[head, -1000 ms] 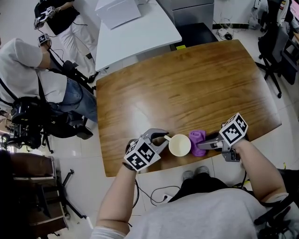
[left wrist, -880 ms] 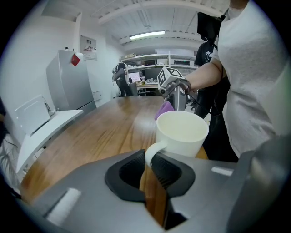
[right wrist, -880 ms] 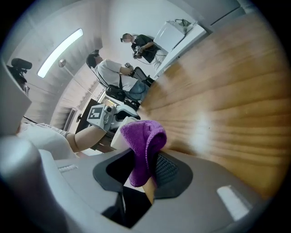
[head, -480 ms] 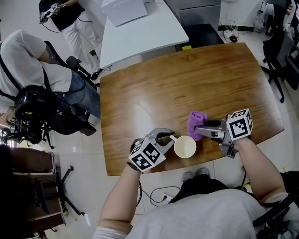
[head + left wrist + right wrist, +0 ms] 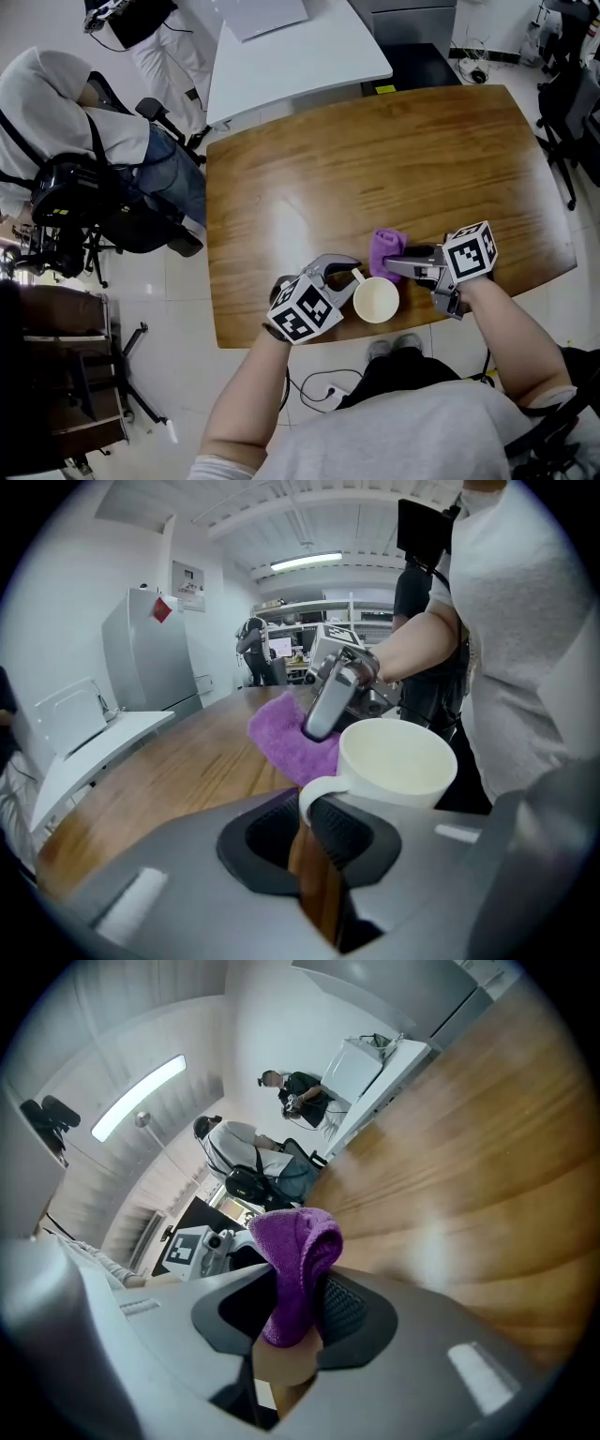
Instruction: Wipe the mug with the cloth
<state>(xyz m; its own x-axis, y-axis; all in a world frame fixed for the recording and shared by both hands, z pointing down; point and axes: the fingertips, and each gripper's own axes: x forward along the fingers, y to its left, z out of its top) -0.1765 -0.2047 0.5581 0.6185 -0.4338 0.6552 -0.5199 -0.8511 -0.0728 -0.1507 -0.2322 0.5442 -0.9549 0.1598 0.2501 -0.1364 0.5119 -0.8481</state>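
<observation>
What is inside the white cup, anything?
Empty: the upright mug shows only its bare cream inside, seen from above and in the left gripper view.

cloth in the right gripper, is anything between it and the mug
Nothing visible stands between them. The cloth, pinched in the right gripper, sits right beside the mug, just past its rim. Whether they touch I cannot tell.

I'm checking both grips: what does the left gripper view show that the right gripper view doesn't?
Only the left gripper view: the mug, its handle pinched by the left tool. Only the right gripper view: a close look at the cloth clamped in the right tool. Both: the purple cloth and the wooden table.
</observation>
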